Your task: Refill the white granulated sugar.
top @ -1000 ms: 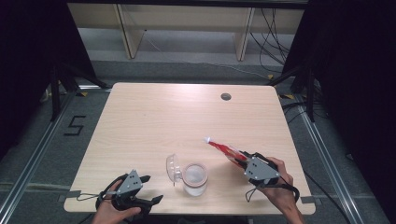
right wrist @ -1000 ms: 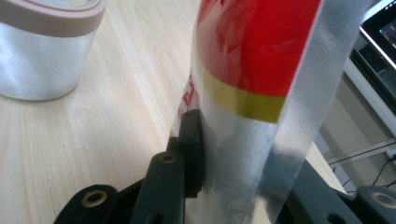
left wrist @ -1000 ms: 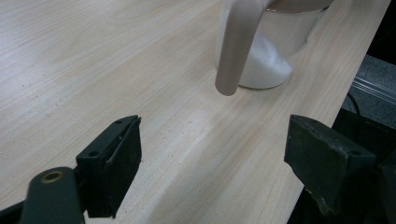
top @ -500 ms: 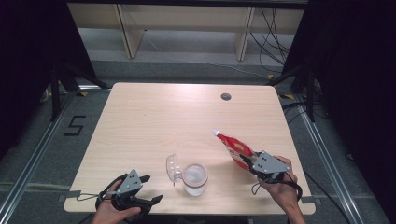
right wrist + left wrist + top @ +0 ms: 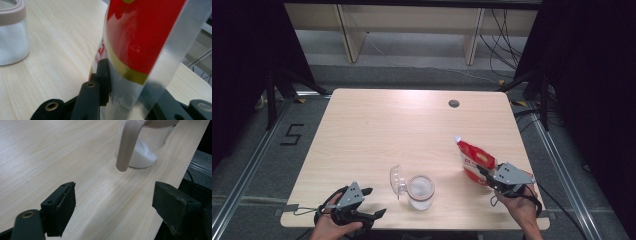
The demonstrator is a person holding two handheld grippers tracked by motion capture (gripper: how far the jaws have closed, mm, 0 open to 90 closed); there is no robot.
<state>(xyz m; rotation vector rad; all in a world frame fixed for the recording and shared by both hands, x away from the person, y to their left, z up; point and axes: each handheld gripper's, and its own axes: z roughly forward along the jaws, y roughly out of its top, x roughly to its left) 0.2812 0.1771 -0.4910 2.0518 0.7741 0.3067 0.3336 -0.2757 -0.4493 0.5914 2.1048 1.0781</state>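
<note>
On the pale wooden table point(image 5: 377, 135) I see everything gathered near the edge closest to me, with a small dark round hole point(image 5: 454, 103) far off toward the back. Largest of the things is a red and white refill pouch point(image 5: 474, 159), with clear film along its sides, at the right side of the table. My right gripper point(image 5: 487, 176) clamps it low down, its black jaws pressed against the film from both sides, so the pouch leans away from my hand with its white spout pointing toward the back. Near the front edge, between my hands, stands a clear glass jar point(image 5: 420, 191) with white grains in its bottom. Its hinged lid point(image 5: 397, 179), ringed by a pinkish seal, stands open on the jar's left. Pouch and jar are apart, the pouch to the jar's right. My left gripper point(image 5: 371, 202) rests at the front left, jaws spread wide with nothing between them, pointing toward the jar.
</note>
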